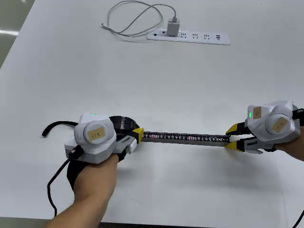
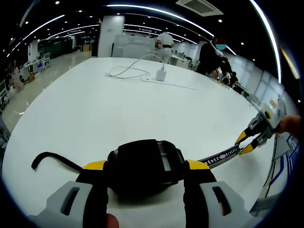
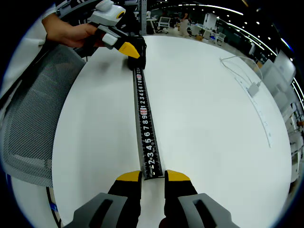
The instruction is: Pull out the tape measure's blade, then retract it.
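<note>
With your left gripper [image 2: 146,166] clamped on the case [image 1: 121,124] and right gripper [image 3: 147,177] pinching the blade [image 1: 185,137] tip, pull level toward three o'clock.

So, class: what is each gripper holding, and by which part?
The left gripper clamps the tape measure's case; the right gripper pinches the blade by its tip.

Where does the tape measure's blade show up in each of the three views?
Head view: the blade runs across the lower middle, its case at the left end.
Left gripper view: the blade is a short strip at lower right, beside the case.
Right gripper view: the blade runs up the centre from the jaws.
Shared landmark: the white power strip.
</note>
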### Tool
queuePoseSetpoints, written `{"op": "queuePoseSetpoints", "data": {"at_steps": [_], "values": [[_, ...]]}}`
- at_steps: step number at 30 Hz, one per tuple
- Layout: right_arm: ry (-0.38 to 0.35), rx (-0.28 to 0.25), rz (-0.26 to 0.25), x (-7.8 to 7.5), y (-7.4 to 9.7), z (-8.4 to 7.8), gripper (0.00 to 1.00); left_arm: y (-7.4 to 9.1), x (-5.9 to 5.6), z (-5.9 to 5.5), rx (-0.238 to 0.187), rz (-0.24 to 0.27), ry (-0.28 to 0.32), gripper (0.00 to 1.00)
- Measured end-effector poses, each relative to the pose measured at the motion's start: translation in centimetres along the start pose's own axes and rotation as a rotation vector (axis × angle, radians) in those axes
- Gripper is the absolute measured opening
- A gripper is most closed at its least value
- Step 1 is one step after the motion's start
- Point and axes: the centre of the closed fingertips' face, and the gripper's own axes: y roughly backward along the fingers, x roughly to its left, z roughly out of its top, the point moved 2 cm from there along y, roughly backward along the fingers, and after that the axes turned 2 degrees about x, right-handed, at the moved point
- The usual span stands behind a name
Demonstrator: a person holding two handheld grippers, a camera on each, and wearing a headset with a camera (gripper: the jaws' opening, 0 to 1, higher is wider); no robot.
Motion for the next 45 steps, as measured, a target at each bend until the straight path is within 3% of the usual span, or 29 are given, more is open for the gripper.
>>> {"op": "queuePoseSetpoints", "data": {"at_steps": [7, 26, 45], "values": [[0.028, 0.008, 0.001, -0.02, -0.15, -0.17, 0.13, -0.01, -0.02, -0.02, 0.001, -0.001, 0.003, 0.60], [0.014, 0.019, -0.010, -0.06, -0.12, -0.17, 0.11, -0.01, -0.03, 0.01, -0.001, 0.006, 0.007, 0.61], [0.025, 0.030, -0.004, -0.15, -0.27, -0.20, 0.10, -0.04, 0.07, -0.02, 0.024, -0.007, -0.013, 0.57]]}}
